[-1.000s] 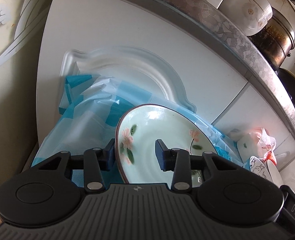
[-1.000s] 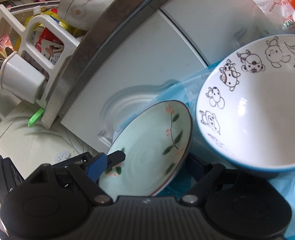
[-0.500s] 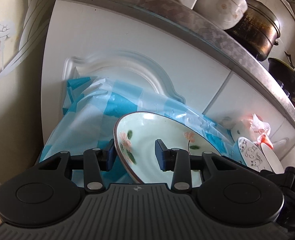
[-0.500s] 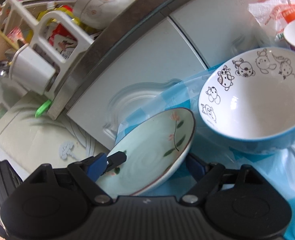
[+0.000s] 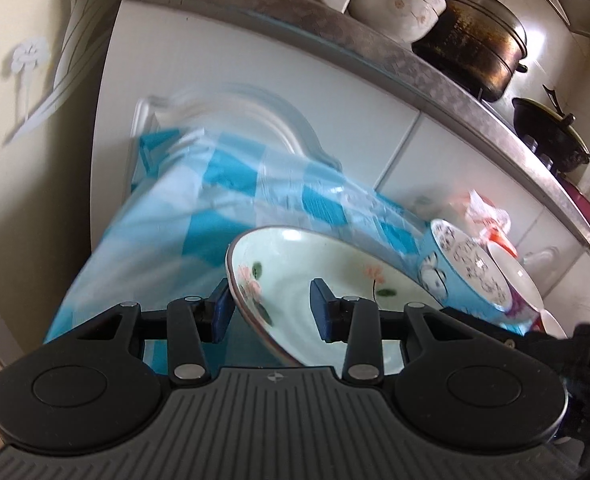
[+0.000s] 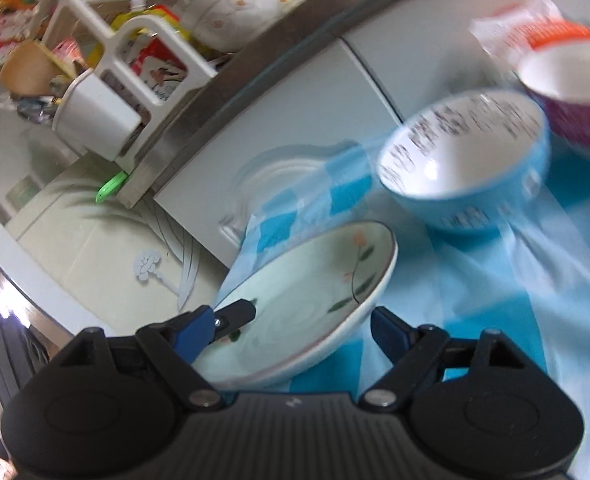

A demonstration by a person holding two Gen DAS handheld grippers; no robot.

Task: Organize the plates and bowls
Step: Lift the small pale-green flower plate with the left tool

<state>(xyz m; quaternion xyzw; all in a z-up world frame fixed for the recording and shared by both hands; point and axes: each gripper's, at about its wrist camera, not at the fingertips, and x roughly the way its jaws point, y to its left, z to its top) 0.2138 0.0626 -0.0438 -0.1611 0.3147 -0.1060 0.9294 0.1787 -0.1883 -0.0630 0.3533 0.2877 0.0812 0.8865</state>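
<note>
A pale green plate with painted flowers (image 5: 295,272) is held tilted above the blue-and-white checked cloth (image 5: 199,216). My left gripper (image 5: 271,308) straddles its left rim, one blue pad outside and one inside, shut on it. In the right wrist view the same plate (image 6: 307,296) lies between the wide-spread fingers of my right gripper (image 6: 315,316), which is open around it. A blue bowl with cartoon animals (image 6: 467,160) stands on the cloth beyond; it also shows in the left wrist view (image 5: 459,268). A white bowl with a purple outside (image 6: 567,92) stands behind it.
White cabinet doors (image 5: 235,92) rise behind the cloth under a steel counter edge (image 5: 435,72). On the counter are a white lidded pot (image 5: 399,4), a dark stockpot (image 5: 475,44), a wok (image 5: 555,136) and a white rack (image 6: 123,92). An orange-and-white bag (image 6: 535,36) lies behind the bowls.
Both grippers and the plate have pulled back and up from the cabinet. The blue bowl looks smaller and farther off. The plate tilts flatter in the right view.
</note>
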